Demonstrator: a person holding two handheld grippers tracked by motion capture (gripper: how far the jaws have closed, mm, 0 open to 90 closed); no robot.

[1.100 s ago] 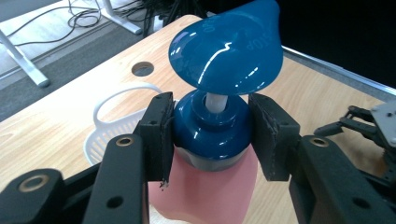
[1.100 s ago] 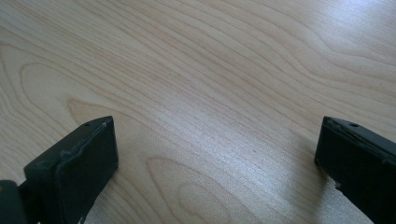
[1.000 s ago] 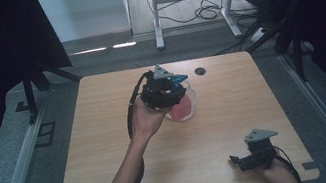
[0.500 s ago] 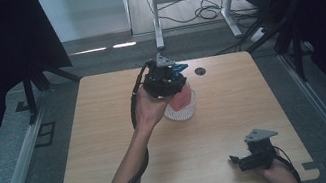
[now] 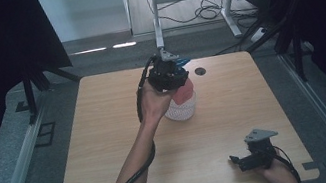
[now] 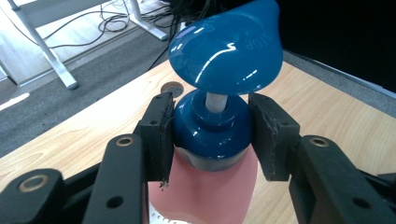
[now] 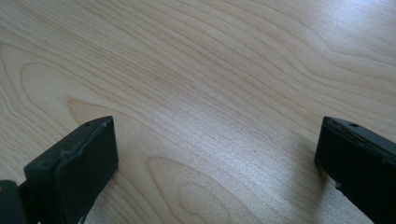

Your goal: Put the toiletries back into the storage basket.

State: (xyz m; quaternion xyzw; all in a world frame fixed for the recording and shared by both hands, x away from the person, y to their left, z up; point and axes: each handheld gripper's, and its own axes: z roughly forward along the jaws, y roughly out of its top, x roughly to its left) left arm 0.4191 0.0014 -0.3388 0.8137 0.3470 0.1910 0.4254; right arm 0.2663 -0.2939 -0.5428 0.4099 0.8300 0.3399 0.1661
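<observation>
Left tool (image 6: 212,128) clamps the blue pump collar of a pink bottle (image 5: 181,99).
The bottle stands mid-tabletop (image 5: 107,132), towards the far edge; right tool (image 7: 217,154) gapes wide, holding nothing, near the front corner.

The only lettering sits on the blue pump head (image 6: 226,49) of the pink bottle (image 6: 205,186) in the left gripper view. It is raised in the plastic near the right edge of the head, and it is too small and curved to read with certainty. No print can be read on the worktop (image 5: 107,132).
</observation>
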